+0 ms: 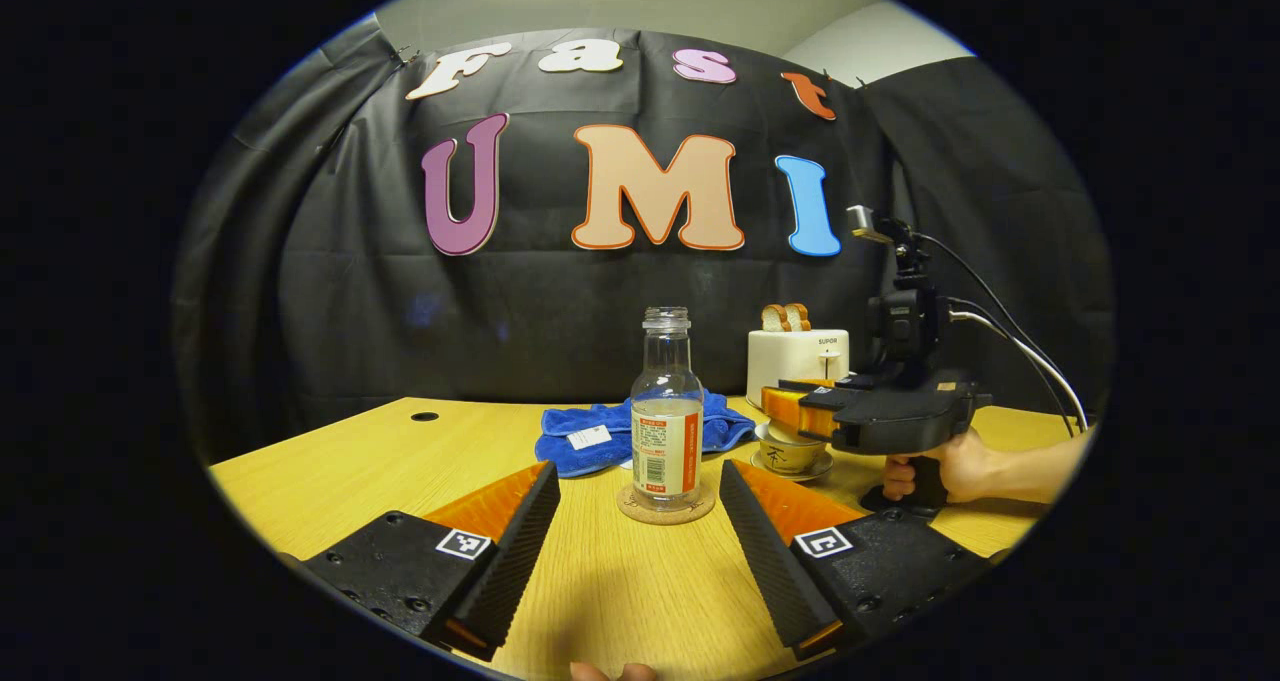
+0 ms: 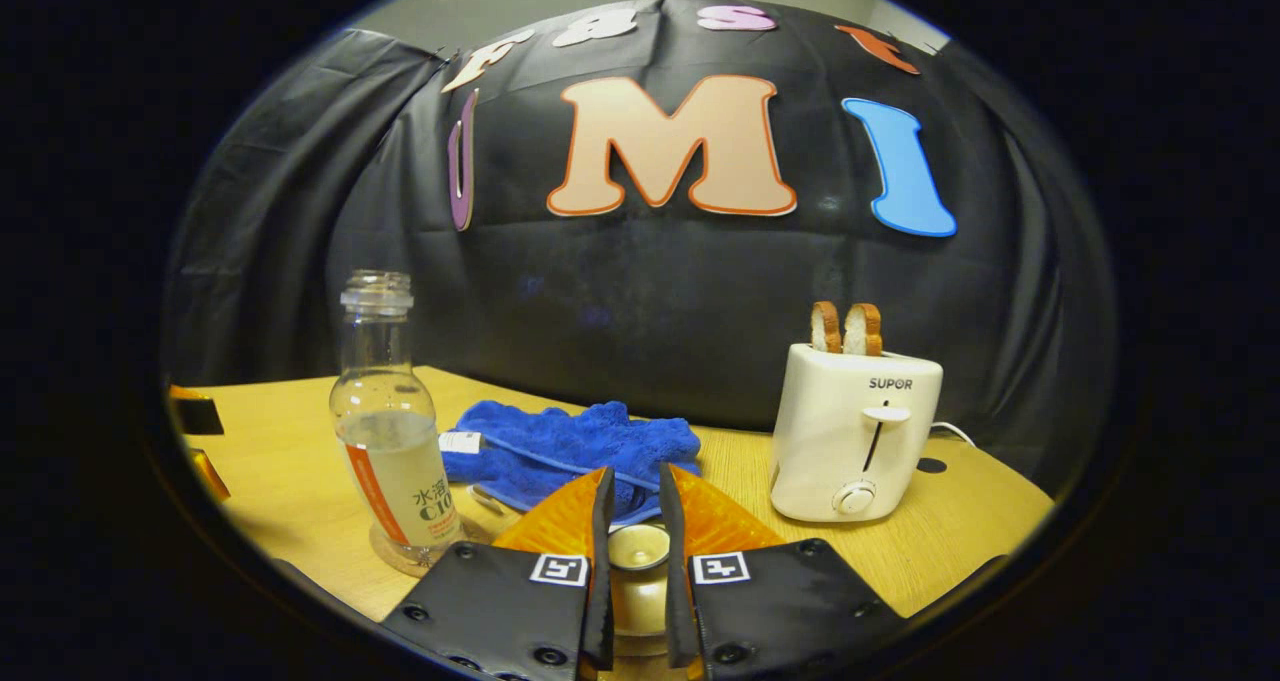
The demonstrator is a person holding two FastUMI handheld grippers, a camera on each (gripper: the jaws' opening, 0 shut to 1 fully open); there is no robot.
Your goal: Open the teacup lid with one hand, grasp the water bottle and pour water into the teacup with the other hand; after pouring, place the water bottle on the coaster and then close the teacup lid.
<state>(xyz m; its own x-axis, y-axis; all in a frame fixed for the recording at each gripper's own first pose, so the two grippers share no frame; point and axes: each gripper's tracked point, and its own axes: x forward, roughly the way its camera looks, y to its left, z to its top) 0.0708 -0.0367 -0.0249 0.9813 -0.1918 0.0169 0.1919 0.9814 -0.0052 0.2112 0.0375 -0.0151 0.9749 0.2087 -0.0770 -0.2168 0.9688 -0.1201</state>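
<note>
On the table point(image 1: 330, 481):
Bottle point(image 1: 666, 416): upright on the coaster point(image 1: 665, 509), cap off, part filled with water, about midway across the table.
Coaster: round, cork-like, under the bottle; its rim shows at the bottle's base.
Teacup point(image 1: 790, 453): on a saucer point(image 1: 793, 472), just beside the bottle toward the table's right edge as my left gripper view has it.
Lid point(image 2: 638, 547): on the teacup, its knob between my right fingers in the right gripper view.
Cloth point(image 1: 600, 436): blue, crumpled, behind the bottle and teacup toward the far edge.
Toaster point(image 2: 853, 431): white, two slices standing in its slots, near the far edge, behind the teacup.

My claws:
Left gripper point(image 1: 640, 526): jaws spread wide, low over the near side of the table, aimed at the bottle; the fingers flank the bottle and coaster in view but stand short of them, touching neither.
Right gripper point(image 2: 634, 546): jaws narrow, set one on each side of the lid knob; I cannot tell whether both fingers press on it. In my left gripper view, it sits over the teacup with a hand point(image 1: 950, 466) on its grip.
</note>
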